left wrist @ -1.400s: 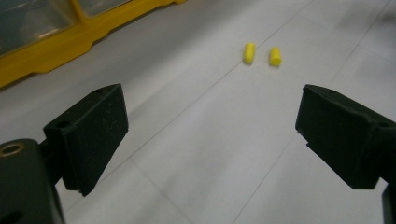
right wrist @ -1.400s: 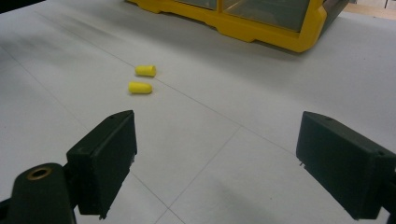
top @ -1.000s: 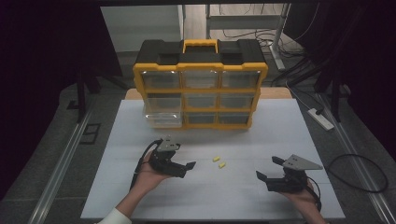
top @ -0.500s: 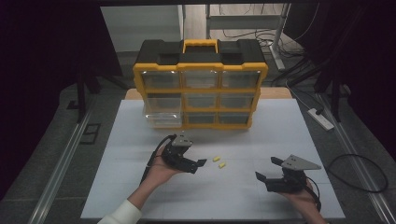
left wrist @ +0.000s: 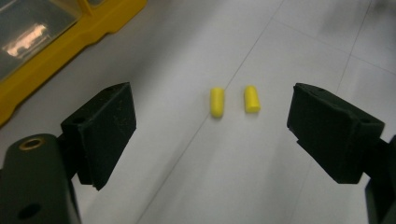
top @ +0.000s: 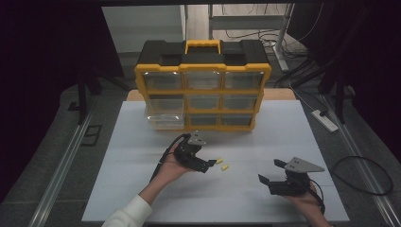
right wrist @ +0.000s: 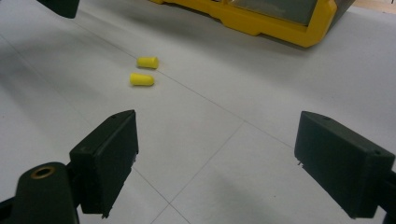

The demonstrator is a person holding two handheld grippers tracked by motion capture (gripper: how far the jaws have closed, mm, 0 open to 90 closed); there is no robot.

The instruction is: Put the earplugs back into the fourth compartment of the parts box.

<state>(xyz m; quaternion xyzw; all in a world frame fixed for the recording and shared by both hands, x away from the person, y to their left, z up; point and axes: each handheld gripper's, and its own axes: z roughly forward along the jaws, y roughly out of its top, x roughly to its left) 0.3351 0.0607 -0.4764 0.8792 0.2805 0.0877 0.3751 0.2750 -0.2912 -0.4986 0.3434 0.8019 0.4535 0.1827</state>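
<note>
1. Between the left gripper's (top: 209,164) spread jaws, just ahead of their tips, lie two yellow plugs: one (left wrist: 216,102) nearer the left jaw, the other (left wrist: 251,98) nearer the right jaw. They lie side by side, close but apart, flat on the worktop (top: 283,142). Neither jaw touches them.
2. Past the left jaw, up and to its side, the yellow edge of the organiser (left wrist: 70,46) shows, with a clear drawer front above it.
3. The right gripper (top: 269,172) holds its jaws wide apart, with nothing between them but bare worktop.
4. Well ahead of the right gripper's left jaw, the same two plugs lie one behind the other.
5. Farther out, beyond both plugs, the organiser (top: 203,92) stands on the worktop; one clear drawer (top: 164,118) at its lower left juts out.
</note>
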